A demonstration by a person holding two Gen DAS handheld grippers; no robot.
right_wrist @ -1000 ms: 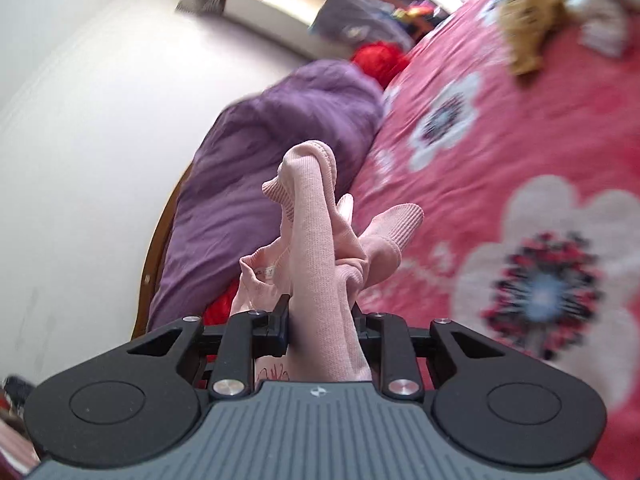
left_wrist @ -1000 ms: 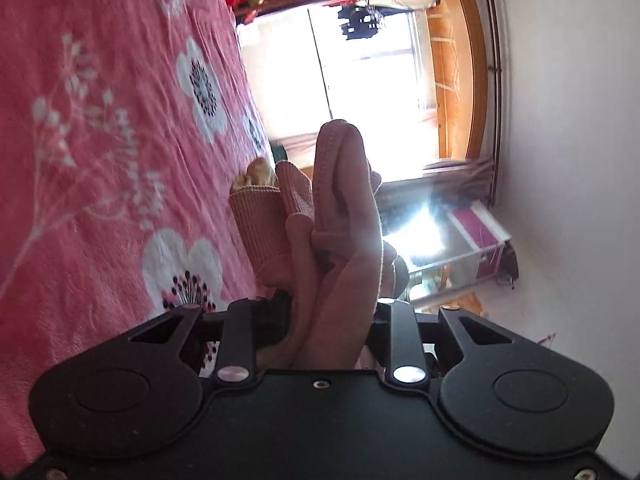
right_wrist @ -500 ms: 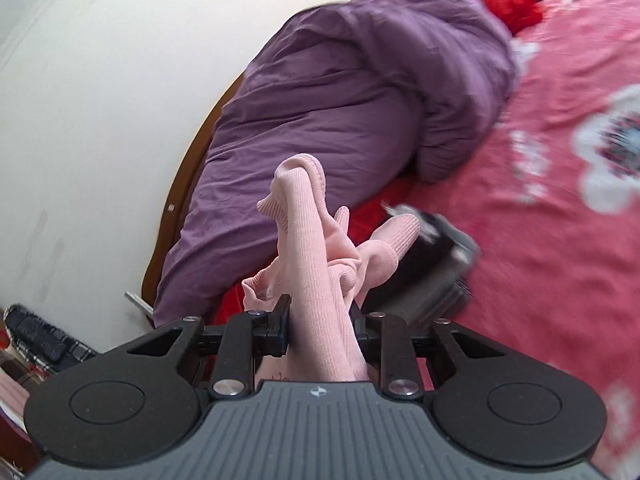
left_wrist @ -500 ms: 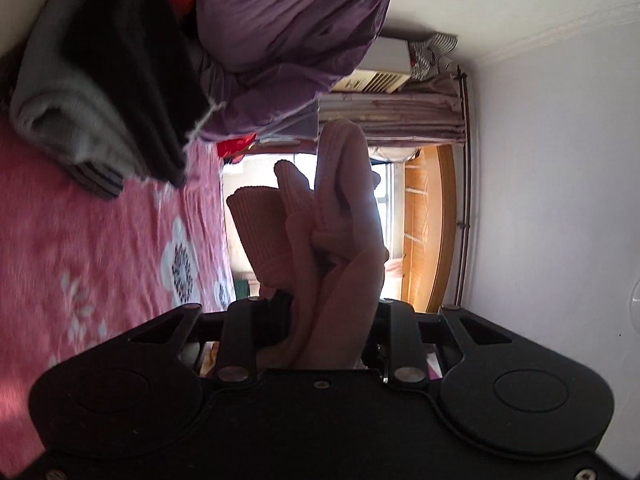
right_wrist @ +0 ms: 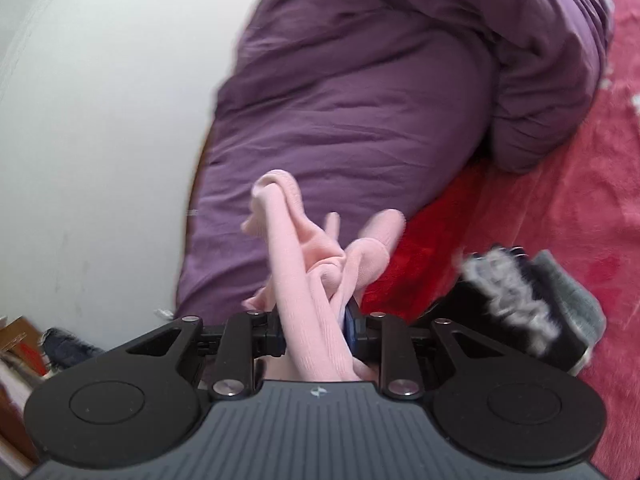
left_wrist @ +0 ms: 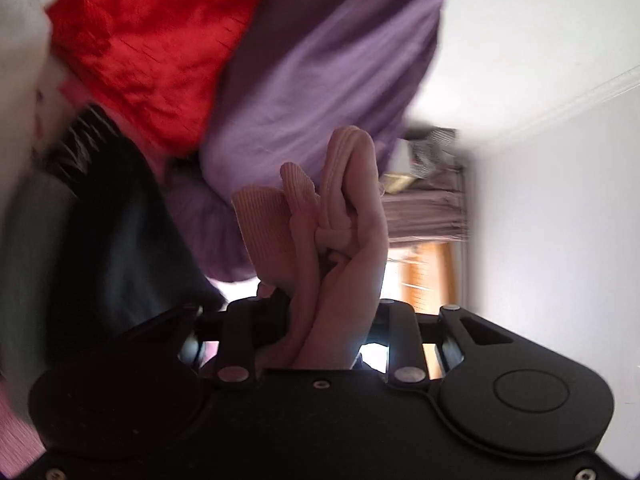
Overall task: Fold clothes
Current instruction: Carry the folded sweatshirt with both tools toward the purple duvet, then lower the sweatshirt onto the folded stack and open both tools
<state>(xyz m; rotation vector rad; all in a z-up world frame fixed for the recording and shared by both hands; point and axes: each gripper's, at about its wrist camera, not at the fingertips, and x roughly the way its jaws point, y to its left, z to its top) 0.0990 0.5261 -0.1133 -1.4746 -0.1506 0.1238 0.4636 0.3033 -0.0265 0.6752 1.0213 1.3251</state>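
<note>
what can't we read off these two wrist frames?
- Pink garment: left wrist view, its lower part is hidden behind the left claw body; type unclear.
- Right wrist view: the same for the garment in the right claw, jaws opening.
- Dark folded pile: right wrist view, motion-blurred, item count unclear.
- Neither claw appears in the other's view.

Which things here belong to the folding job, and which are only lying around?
Job: pink garment, between the opening jaws of the left hand-held gripper and right hand-held gripper.

Lying about: purple duvet, red cloth, grey-black clothes pile.
</note>
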